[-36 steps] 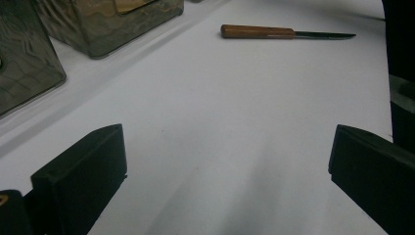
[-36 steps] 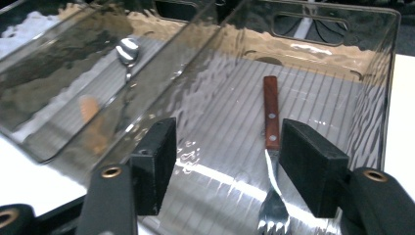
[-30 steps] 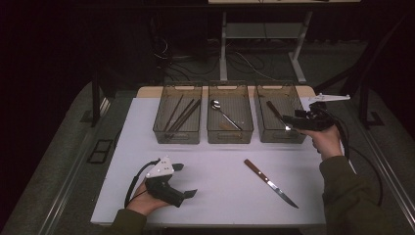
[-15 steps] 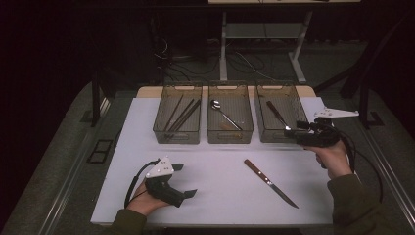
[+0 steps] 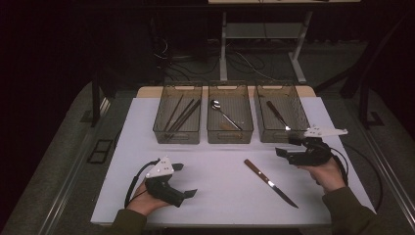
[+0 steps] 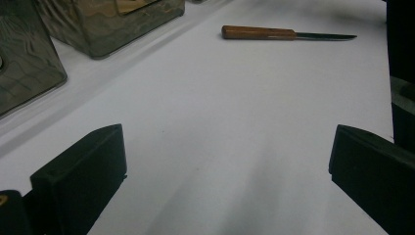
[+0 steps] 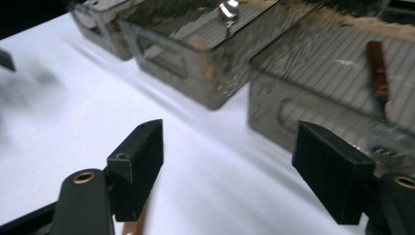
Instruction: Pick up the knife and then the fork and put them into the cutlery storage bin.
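On the white tabletop [image 5: 220, 196], a wooden-handled knife [image 5: 270, 182] is lying flat between the two hands, blade toward the person and well apart from the three clear bins [image 5: 230, 132] behind it. The right claw [image 5: 288, 147] is hovering just right of the knife's handle, in front of the right bin, which is already holding another knife [image 5: 277, 115]; its jaws have just been opening and are standing apart with nothing between them. In the right gripper view the handle's tip [image 7: 134, 225] is showing just beneath the left jaw. The left claw [image 5: 183, 180] is resting on the tabletop, jaws wide apart and empty.

Likely risks: the knife is lying flat, so closing jaws may be skidding it sideways or pinching only the thin blade; a grip near one end may be letting it tilt and slip; a low carry may be knocking the bin's rim.
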